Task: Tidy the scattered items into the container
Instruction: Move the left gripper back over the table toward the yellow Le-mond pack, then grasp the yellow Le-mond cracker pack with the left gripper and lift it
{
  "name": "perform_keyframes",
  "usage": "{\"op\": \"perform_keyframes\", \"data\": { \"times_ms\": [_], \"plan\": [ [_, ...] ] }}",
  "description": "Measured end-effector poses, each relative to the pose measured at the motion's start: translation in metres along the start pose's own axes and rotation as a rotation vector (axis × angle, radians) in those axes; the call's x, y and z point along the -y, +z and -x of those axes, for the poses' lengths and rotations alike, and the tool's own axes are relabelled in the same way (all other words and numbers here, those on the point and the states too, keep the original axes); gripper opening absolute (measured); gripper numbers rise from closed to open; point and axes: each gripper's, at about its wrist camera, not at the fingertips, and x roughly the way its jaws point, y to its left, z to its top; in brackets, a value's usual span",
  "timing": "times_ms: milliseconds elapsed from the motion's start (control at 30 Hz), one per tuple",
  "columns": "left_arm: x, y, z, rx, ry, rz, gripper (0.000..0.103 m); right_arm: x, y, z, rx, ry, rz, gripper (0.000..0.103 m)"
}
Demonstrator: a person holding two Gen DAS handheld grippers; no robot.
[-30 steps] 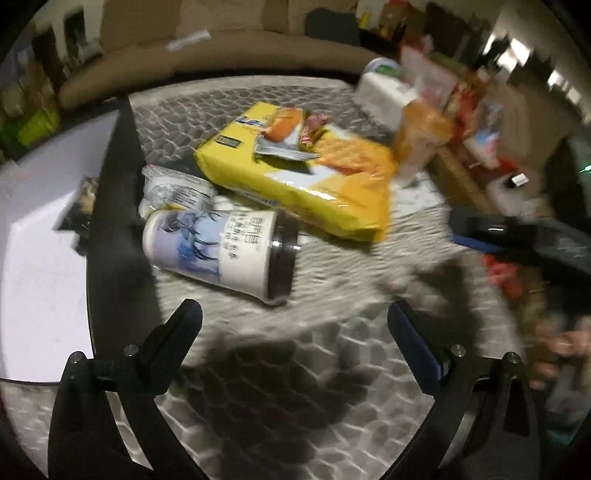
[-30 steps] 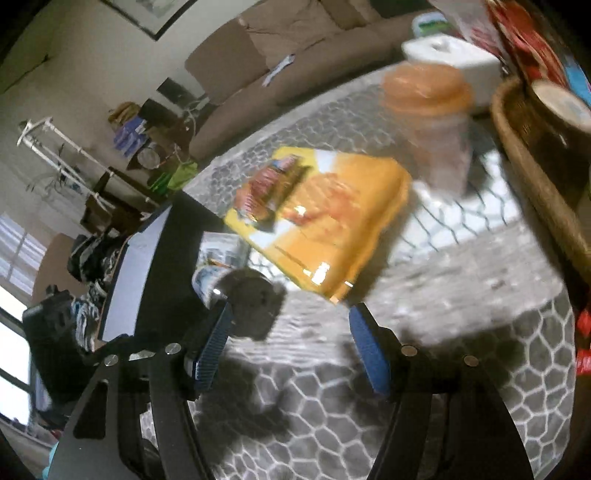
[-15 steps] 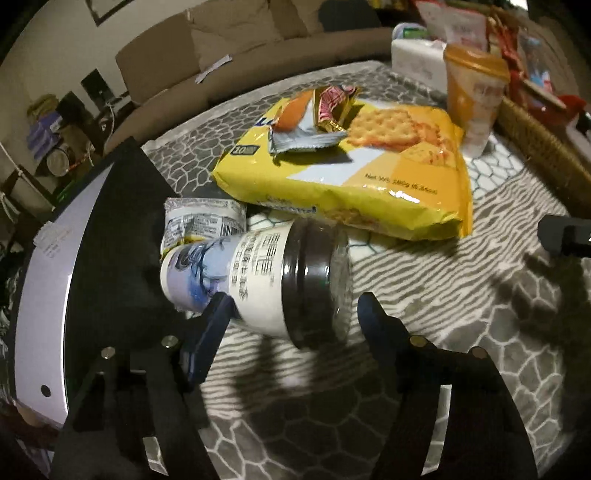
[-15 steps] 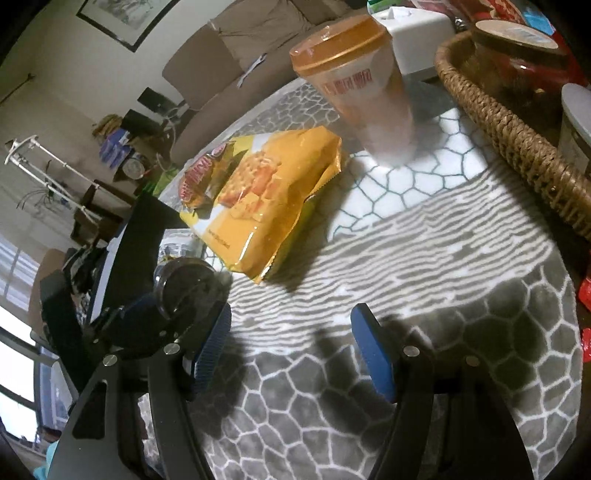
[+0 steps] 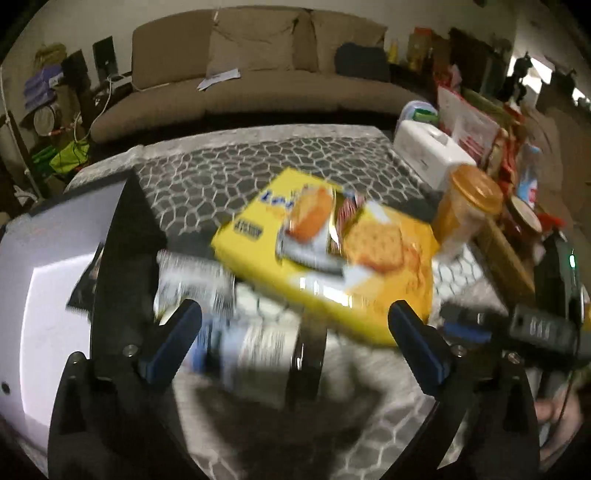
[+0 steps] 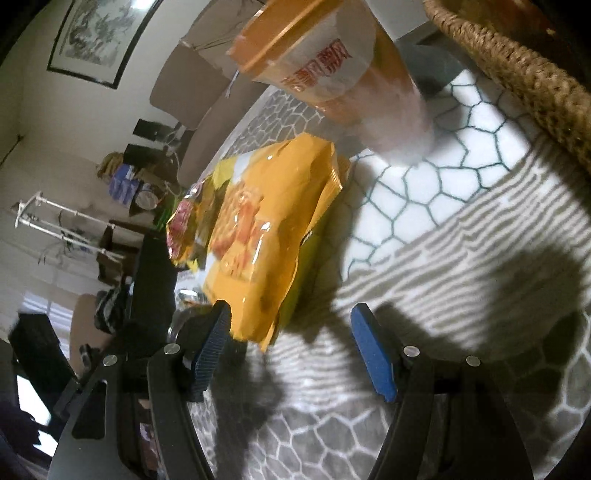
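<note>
Flat yellow plastic cracker pack (image 5: 325,266) lies centre frame, small orange-red foil snack packet (image 5: 314,218) on top. White-labelled cylindrical jar with dark lid (image 5: 255,354) on its side, lower centre, blurred. Orange-lidded paper cup (image 5: 465,210) upright, right. Woven wicker basket (image 6: 517,74), upper right of right wrist view.

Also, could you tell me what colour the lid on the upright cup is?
The lid is orange; it shows best in the right wrist view.
</note>
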Motion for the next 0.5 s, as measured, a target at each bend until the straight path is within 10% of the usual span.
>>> {"op": "perform_keyframes", "data": {
  "times_ms": [333, 400, 433, 500],
  "plan": [
    [0.008, 0.043, -0.078, -0.130, 0.015, -0.029, 0.099, 0.004, 0.015, -0.011, -0.002, 0.043, -0.020, 0.070],
    [0.006, 0.042, -0.087, -0.152, -0.003, -0.020, 0.086, 0.005, 0.017, -0.017, -0.012, 0.052, -0.023, 0.070],
    [0.004, 0.041, -0.089, -0.161, -0.021, -0.011, 0.063, 0.005, 0.017, -0.019, -0.015, 0.055, -0.020, 0.063],
    [-0.002, 0.041, -0.088, -0.154, -0.043, 0.008, 0.056, 0.005, 0.016, -0.022, -0.024, 0.098, -0.026, 0.041]
  ]
}}
